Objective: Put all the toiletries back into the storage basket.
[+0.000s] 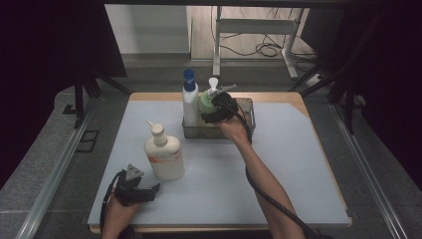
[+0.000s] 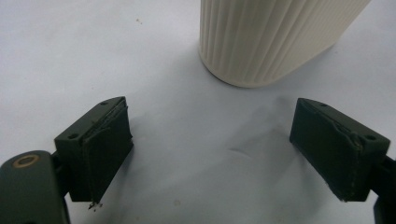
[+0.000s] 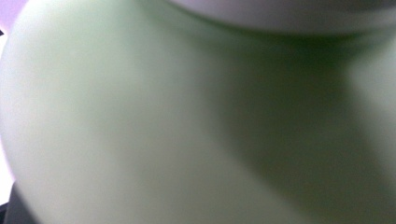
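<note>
The right gripper (image 1: 215,110) is at the green bottle (image 1: 206,103), which stands in the tray (image 1: 247,115) beside the white bottle (image 1: 189,102); the bottle is very close before its camera, but a grasp cannot be told. The left gripper (image 1: 149,191) rests released, near the cream bottle (image 1: 164,155), in front of the tray.

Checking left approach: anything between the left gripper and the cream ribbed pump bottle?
Nothing visible. The left gripper has its jaws open, facing the cream ribbed pump bottle, with only bare pale table cover between them.
</note>
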Tool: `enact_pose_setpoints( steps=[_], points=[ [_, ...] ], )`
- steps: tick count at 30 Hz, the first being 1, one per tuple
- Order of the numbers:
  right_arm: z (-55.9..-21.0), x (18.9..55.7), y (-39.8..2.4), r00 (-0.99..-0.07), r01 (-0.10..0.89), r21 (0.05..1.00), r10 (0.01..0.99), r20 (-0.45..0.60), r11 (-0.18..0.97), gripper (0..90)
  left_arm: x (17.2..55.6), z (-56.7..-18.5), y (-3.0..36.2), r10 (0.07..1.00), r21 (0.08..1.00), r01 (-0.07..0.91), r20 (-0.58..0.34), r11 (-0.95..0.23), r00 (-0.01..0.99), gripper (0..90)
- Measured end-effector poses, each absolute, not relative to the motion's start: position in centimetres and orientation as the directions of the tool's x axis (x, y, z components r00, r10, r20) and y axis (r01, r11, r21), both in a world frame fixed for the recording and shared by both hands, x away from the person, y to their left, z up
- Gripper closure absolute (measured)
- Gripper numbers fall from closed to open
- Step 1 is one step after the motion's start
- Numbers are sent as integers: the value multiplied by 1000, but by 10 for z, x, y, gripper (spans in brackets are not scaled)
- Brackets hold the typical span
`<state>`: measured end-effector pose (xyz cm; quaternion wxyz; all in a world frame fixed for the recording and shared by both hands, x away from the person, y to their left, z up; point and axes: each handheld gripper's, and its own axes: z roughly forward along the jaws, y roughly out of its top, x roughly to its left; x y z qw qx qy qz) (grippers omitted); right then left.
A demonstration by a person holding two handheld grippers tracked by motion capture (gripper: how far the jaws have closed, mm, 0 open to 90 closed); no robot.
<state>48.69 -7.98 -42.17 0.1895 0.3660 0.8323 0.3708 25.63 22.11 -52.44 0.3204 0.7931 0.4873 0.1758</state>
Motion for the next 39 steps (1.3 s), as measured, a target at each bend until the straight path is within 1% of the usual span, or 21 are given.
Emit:
enact_pose_setpoints(
  steps=[11, 18, 20, 23, 27, 39],
  points=[
    [-422, 490, -77, -655, 478, 752, 755, -39, 454, 119, 256, -524, 221, 886, 680, 660, -33, -319, 463, 123],
    [-423, 492, -81, -655, 485, 758, 755, -15, 436, 116, 256, -524, 221, 886, 680, 660, -33, -320, 463, 123],
    [-424, 491, -80, -656, 480, 760, 754, -20, 438, 104, 256, -524, 221, 886, 680, 660, -34, -319, 463, 122],
    [-424, 489, -81, -665, 484, 757, 746, -7, 439, 52, 256, -524, 221, 886, 681, 660, -34, -318, 463, 122],
    [-424, 487, -84, -670, 469, 764, 742, -19, 443, 29, 256, -524, 221, 885, 678, 660, -31, -323, 465, 122],
    [-419, 472, -100, -697, 438, 779, 717, -21, 449, 29, 256, -525, 221, 886, 681, 659, -33, -319, 463, 123]
  ],
)
